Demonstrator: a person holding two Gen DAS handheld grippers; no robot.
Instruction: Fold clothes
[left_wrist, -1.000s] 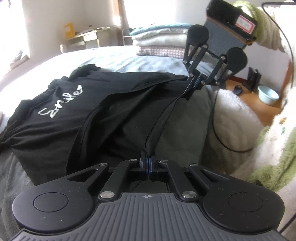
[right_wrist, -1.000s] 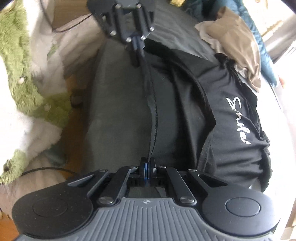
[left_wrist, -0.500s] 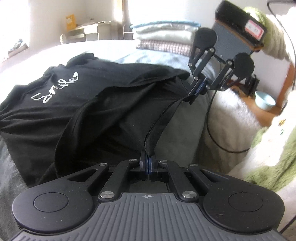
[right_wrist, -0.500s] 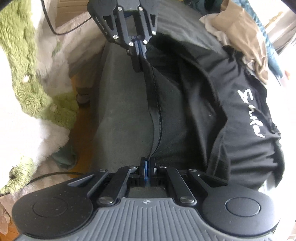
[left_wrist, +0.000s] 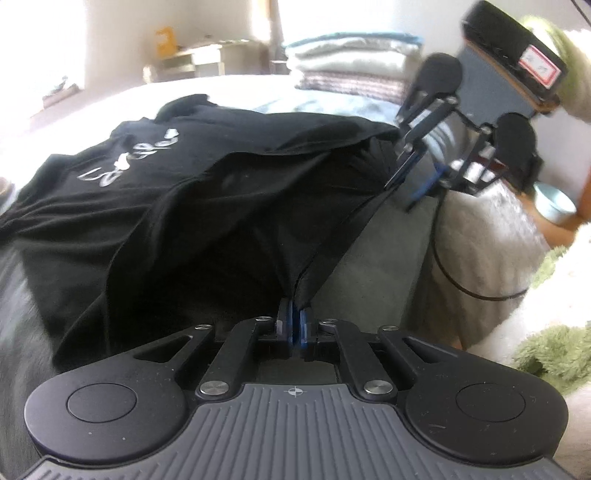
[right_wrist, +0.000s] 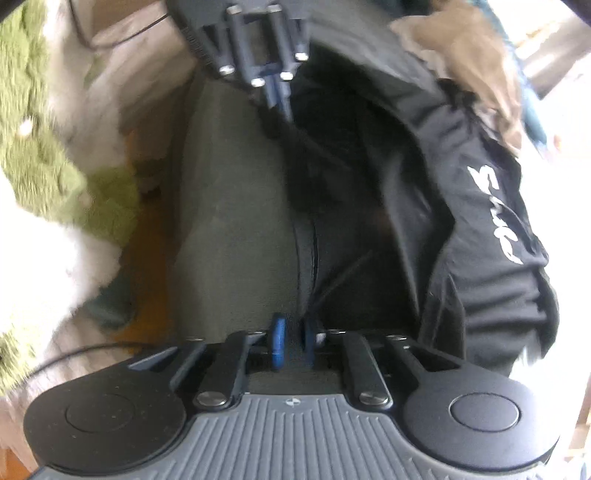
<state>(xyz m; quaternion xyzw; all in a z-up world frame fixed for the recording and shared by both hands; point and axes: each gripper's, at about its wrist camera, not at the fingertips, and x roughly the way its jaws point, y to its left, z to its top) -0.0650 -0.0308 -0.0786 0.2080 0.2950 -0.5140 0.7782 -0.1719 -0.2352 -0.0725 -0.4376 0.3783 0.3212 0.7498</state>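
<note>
Lying across the grey bed (left_wrist: 384, 266), the black T-shirt (left_wrist: 192, 221) stretches its hem between the 2 claws. Both jaws have just been opening. The right gripper (right_wrist: 293, 345) stands spread, hem lying loose between its pads; 1 second ago it pinched. The left gripper (left_wrist: 294, 326) barely parts, cloth still between its pads.
</note>
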